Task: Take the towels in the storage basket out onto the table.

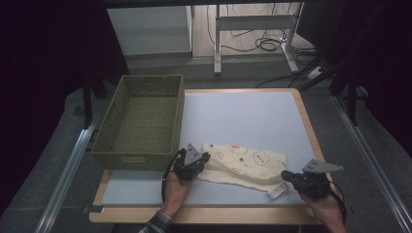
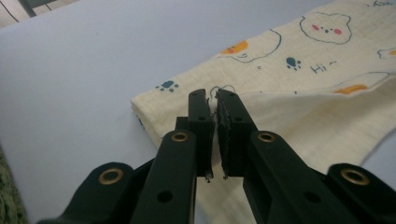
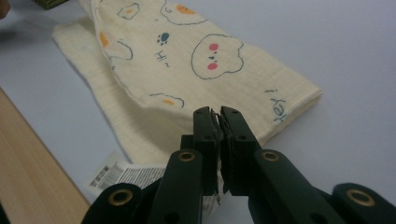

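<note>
A cream cloth (image 1: 243, 165) printed with bears and paw marks lies folded and rumpled near the table's front edge. My left gripper (image 1: 206, 157) sits at the cloth's left end, jaws shut; in the left gripper view (image 2: 212, 95) its tips hover over the cloth's (image 2: 289, 70) folded corner with nothing visibly pinched. My right gripper (image 1: 284, 175) is at the cloth's right end, also shut. Seen in the right gripper view (image 3: 219, 112), its tips sit just above the near edge of the cloth (image 3: 187, 70), beside a white barcode label (image 3: 126, 175).
An olive woven basket (image 1: 131, 158) stands at the table's left, overhanging the edge, with nothing in it. The pale blue mat (image 1: 243, 116) has open room behind the cloth. A wooden rim (image 1: 204, 214) runs along the front. Desk legs and cables lie beyond the table.
</note>
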The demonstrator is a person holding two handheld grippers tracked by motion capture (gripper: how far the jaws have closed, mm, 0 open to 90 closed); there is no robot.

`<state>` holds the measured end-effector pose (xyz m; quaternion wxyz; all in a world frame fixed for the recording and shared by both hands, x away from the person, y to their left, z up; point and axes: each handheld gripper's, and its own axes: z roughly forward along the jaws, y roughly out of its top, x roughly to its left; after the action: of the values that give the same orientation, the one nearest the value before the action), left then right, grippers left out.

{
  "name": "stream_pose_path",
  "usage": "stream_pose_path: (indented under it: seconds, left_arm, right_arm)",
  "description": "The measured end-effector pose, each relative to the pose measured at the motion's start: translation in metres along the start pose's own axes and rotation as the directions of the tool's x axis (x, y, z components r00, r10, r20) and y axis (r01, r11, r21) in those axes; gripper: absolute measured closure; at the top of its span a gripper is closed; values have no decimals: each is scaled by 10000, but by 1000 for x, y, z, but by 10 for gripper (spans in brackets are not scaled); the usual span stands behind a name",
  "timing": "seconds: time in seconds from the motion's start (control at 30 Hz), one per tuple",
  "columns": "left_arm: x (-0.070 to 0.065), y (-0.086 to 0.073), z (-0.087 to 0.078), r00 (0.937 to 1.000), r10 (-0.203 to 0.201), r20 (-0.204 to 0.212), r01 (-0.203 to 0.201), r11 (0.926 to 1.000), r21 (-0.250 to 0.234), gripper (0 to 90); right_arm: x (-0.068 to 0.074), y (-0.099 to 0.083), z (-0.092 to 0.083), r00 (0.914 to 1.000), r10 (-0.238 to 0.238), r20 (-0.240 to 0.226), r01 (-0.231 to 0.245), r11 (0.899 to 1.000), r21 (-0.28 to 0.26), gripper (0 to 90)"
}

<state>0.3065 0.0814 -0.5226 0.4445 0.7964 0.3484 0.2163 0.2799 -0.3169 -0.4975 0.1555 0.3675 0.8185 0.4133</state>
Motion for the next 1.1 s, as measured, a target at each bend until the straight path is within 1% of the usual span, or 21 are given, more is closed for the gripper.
stream_pose_path:
  seconds: [0.17,0.33,0.4,0.43,0.53,0.63,0.7,0.83,0.93,1.0,1.03,1.1]
  left_arm:
    - [-4,-12,-5,9999,-36,132,34,9999,164,843]
    - [-9,-16,-12,9997,4,247,-8,9999,147,839]
    - [-12,-19,-13,9996,87,276,-97,9993,362,813]
    - [-13,-20,-13,9996,67,288,-79,9991,406,794]
    - [-13,-27,-18,9991,-156,395,133,9982,576,720]
    - [-10,-32,-28,9973,-507,527,479,9974,531,694]
    - [-9,-34,-34,9968,-611,517,585,9971,492,677]
    - [-7,-33,-42,9964,-689,491,667,9968,435,645]
    - [-6,-28,-39,9947,-787,666,760,9962,416,645]
    - [-7,-25,-34,9946,-732,742,699,9965,462,646]
    - [-7,-22,-30,9933,-762,872,719,9961,511,646]
    - [-6,-18,-22,9922,-835,927,783,9952,582,645]
  right_arm:
    - [6,-8,-2,9999,5,-153,-2,9998,204,853]
    - [12,-17,-2,9995,58,-298,-48,9994,342,850]
    - [14,-20,-1,9992,99,-381,-81,9989,458,846]
    - [14,-22,-1,9992,121,-394,-101,9986,511,843]
    - [13,-26,-3,9983,306,-504,-281,9983,508,830]
    - [11,-28,-10,9974,495,-521,-474,9980,410,812]
    - [10,-29,-15,9970,585,-516,-567,9978,344,801]
    - [8,-28,-27,9978,582,-325,-574,9981,228,779]
    - [4,-23,-31,9975,651,-282,-649,9978,100,766]
    - [2,-18,-28,9977,637,-246,-636,9980,58,752]
    - [0,-16,-26,9975,664,-252,-662,9978,78,746]
    - [-3,-10,-20,9980,602,-216,-600,9982,85,734]
